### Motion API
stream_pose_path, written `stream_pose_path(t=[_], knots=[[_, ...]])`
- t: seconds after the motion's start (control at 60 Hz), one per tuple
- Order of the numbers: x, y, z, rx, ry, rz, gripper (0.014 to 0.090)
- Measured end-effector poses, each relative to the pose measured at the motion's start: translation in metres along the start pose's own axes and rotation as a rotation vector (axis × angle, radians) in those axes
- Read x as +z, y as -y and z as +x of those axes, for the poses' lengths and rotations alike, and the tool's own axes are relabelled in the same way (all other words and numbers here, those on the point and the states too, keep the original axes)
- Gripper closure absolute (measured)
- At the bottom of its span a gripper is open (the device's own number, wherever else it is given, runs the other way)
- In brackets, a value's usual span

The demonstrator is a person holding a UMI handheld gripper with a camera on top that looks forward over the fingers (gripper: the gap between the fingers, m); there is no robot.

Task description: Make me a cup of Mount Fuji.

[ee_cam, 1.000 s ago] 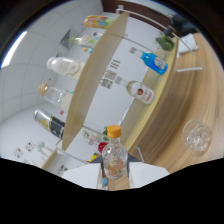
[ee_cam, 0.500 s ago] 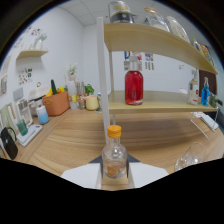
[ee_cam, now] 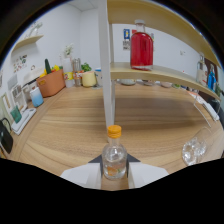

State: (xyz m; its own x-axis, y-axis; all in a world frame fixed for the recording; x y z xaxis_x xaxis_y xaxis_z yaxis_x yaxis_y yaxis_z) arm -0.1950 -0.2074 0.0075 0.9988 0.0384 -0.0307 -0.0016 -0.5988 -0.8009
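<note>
tongs [ee_cam: 114, 172] pinching small clear orange-capped bottle [ee_cam: 114, 157] | view swung level toward wooden surface [ee_cam: 150, 120] | bottle carried, pour pending

No text can be read — not on any bottle, shelf or wall.

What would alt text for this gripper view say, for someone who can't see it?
A small clear bottle with an orange cap is clamped between the gripper's two pale fingers above a wooden counter. Beyond stands a shelf bearing a red-filled bottle, with a clear glass nearby.
</note>
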Motion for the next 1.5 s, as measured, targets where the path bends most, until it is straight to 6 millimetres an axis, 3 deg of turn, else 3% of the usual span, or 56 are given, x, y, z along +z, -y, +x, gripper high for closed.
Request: stream_pose_path(t=[0.3,0.433,0.533,0.583,0.8,0.883,1.0,1.183,1.267,1.35,1.5], knots=[[-0.01,-0.006,-0.002,-0.012,0.021,0.004,0.0656],[-0.014,-0.009,-0.004,-0.024,0.047,-0.001,0.0518],[-0.023,-0.009,-0.007,-0.019,0.09,-0.01,0.0271],[-0.031,-0.004,-0.007,-0.016,0.104,-0.004,0.0182],[-0.106,0.048,0.007,-0.048,0.18,0.16,0.0193],[-0.131,0.061,0.029,-0.069,0.176,0.226,0.0184],[-0.152,0.062,0.082,-0.082,0.128,0.276,0.019],[-0.158,0.033,0.178,-0.047,0.026,0.2,0.0188],[-0.159,0.03,0.217,-0.03,-0.021,0.177,0.0196],[-0.16,0.048,0.245,-0.009,-0.047,0.187,0.0193],[-0.152,0.11,0.281,0.016,-0.066,0.27,0.0195]])
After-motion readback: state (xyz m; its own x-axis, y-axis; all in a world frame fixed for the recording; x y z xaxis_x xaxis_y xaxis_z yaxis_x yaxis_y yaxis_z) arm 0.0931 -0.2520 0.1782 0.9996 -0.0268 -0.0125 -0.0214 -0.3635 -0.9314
